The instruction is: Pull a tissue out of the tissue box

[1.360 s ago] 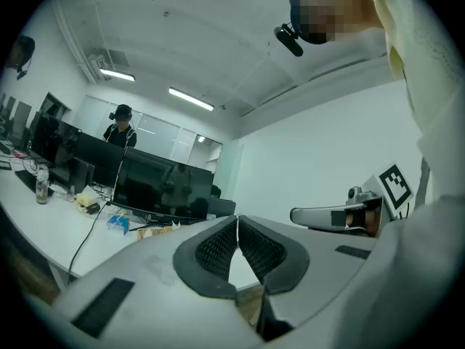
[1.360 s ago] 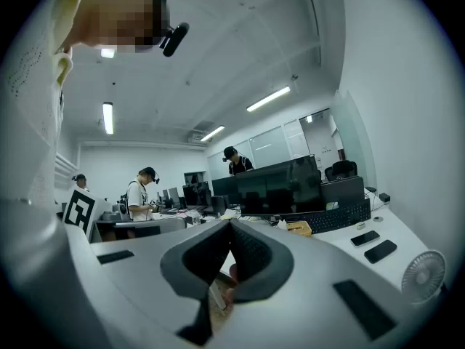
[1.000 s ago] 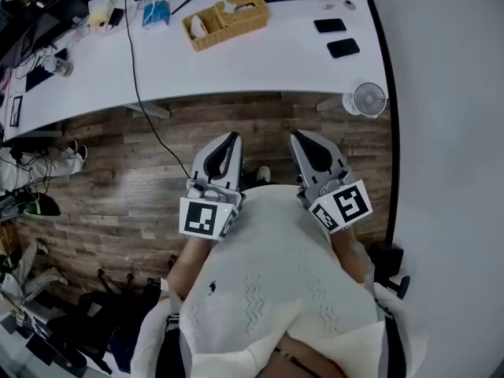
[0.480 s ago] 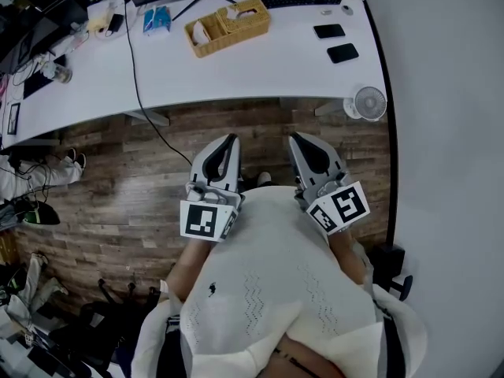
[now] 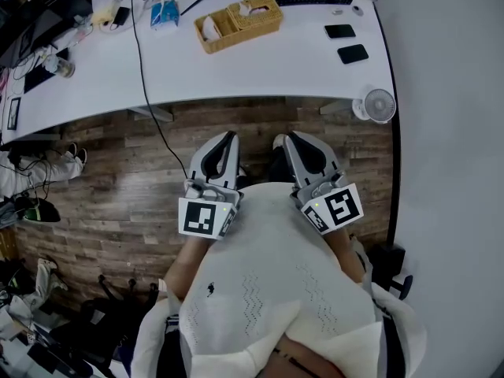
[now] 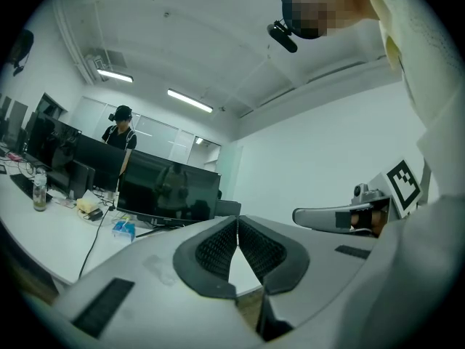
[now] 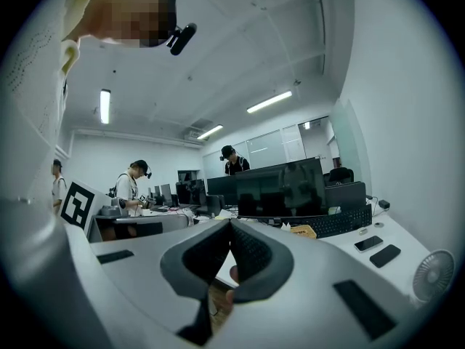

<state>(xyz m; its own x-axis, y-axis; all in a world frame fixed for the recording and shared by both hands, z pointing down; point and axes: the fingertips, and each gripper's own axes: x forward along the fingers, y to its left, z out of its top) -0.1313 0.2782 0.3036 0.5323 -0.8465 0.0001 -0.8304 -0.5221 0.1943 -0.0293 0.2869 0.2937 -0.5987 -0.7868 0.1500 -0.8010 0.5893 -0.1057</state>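
Wicker basket (image 5: 236, 38), tissue box (image 5: 256, 10) inside, white desk (image 5: 276, 65)

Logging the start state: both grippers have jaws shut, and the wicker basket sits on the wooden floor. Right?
No. The wicker basket sits on the white desk, not the floor; the head view shows it. Left gripper and right gripper jaws are shut.
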